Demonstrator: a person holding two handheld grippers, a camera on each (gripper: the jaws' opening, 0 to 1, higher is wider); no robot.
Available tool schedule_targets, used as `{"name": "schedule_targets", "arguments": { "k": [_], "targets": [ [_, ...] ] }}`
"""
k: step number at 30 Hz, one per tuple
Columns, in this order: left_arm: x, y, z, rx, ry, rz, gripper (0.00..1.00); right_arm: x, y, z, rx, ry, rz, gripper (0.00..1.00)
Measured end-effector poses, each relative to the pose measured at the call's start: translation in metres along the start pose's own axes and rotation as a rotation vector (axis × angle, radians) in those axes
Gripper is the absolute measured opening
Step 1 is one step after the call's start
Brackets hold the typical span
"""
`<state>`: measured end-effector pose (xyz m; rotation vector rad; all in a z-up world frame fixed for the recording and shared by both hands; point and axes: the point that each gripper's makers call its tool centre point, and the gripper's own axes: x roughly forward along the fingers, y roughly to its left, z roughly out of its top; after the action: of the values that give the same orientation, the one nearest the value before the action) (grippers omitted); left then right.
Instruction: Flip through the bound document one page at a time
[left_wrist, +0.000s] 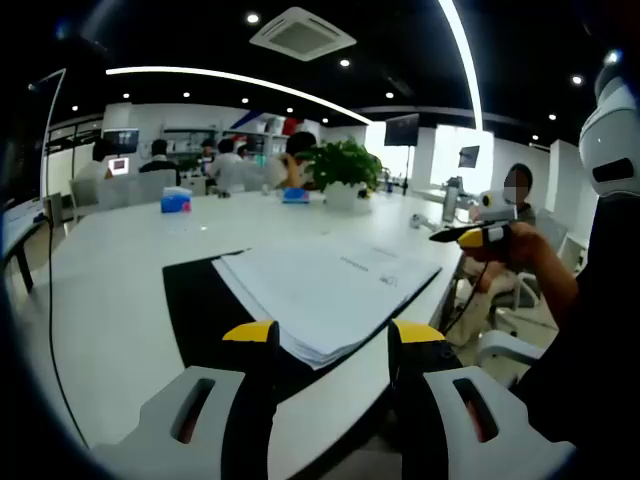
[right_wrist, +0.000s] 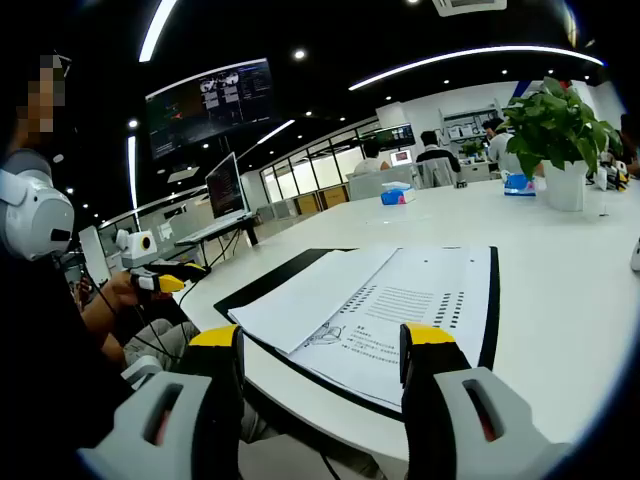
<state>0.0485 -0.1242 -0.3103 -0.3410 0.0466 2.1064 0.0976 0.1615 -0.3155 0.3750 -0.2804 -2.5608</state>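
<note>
The bound document (left_wrist: 330, 285) is a white stack of pages lying flat on a black mat (left_wrist: 195, 295) at the near edge of a white table. My left gripper (left_wrist: 332, 335) hovers open just short of the stack's near corner, touching nothing. In the right gripper view the document (right_wrist: 400, 300) shows printed text, with the top page lying flat. My right gripper (right_wrist: 322, 340) is open in front of the table edge, its jaws wide apart and empty. Each gripper also appears in the other's view, held in a hand: right gripper (left_wrist: 478, 237), left gripper (right_wrist: 162, 282).
A potted plant (left_wrist: 345, 165) in a white pot and a blue tissue box (left_wrist: 175, 200) stand further back on the table (left_wrist: 120, 260). A laptop (right_wrist: 225, 190) sits on a side desk. Several people sit at the far end. The person's dark sleeve (right_wrist: 50, 370) is close by.
</note>
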Motion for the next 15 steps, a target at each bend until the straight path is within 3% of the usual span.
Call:
{"name": "schedule_targets", "arguments": {
  "k": [15],
  "targets": [
    [0.0039, 0.0048, -0.0034, -0.027, 0.000, 0.015, 0.45, -0.0017, -0.0042, -0.0043, 0.017, -0.001, -0.010, 0.62]
  ]
}}
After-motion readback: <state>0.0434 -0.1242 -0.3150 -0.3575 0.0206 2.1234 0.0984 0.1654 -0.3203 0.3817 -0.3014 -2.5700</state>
